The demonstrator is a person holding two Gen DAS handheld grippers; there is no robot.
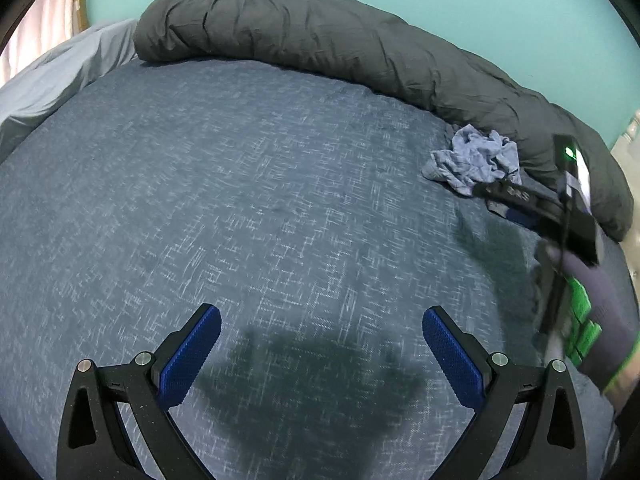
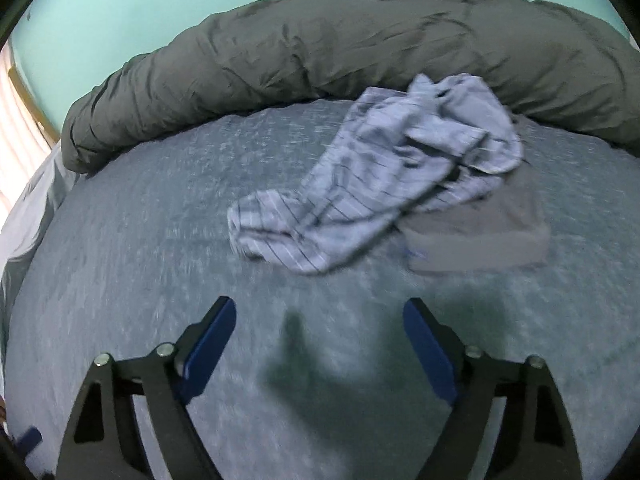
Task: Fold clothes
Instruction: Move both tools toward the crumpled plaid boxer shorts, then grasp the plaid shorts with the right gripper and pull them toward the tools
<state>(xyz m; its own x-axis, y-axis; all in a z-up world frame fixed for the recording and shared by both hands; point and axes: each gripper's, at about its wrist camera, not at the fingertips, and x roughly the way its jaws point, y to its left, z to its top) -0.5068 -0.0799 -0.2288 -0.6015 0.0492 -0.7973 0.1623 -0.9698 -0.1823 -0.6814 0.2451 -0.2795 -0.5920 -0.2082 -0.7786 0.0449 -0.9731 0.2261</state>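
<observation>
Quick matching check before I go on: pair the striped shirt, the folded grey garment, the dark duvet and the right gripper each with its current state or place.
Things:
1. striped shirt
2. folded grey garment
3. dark duvet
4. right gripper

States or places:
A. bunched along the far edge of the bed
B. jaws open, holding nothing
C. crumpled, partly lying on another item
D. flat, partly under the shirt

Pairs: 1-C, 2-D, 3-A, 4-B

Dark grey duvet (image 2: 360,48) bunched along the blue bedspread's (image 1: 240,200) far edge, against a turquoise wall (image 1: 440,8)
</observation>
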